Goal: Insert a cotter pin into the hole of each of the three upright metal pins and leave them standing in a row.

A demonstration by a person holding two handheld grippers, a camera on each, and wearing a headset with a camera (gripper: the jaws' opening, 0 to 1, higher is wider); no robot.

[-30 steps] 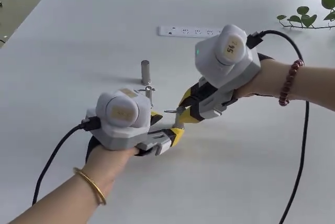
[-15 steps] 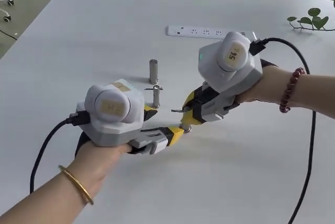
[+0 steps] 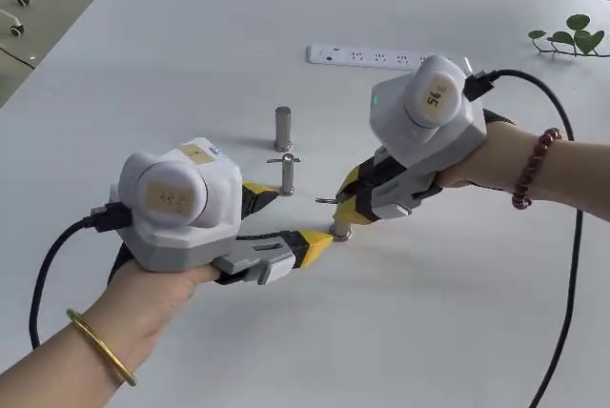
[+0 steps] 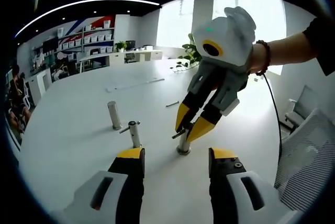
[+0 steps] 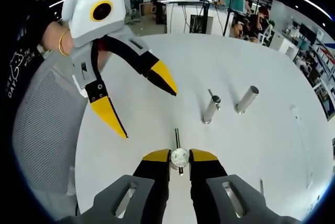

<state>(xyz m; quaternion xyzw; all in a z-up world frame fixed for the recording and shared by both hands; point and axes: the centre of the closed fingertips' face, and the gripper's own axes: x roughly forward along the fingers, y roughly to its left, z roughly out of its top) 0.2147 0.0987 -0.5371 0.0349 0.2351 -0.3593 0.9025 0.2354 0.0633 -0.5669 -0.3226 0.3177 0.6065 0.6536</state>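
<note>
A: Where could we pass?
B: Hardly in front: our right gripper (image 3: 342,210) clasped the near pin (image 3: 339,231), just ahead of our left gripper's (image 3: 291,219) spread jaws.
A: And beyond?
B: The middle pin (image 3: 288,175) and far pin (image 3: 283,128) stood close behind; the table (image 3: 172,36) around them lay open.

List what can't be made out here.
- Head view: near pin hole, hidden by right hand-held gripper.
- Right gripper view: whether it clamps pin or cotter; jaws cover contact.
- Left gripper view: loose sliver on table, too small to name.
- Far pin hole: too small, every view.
</note>
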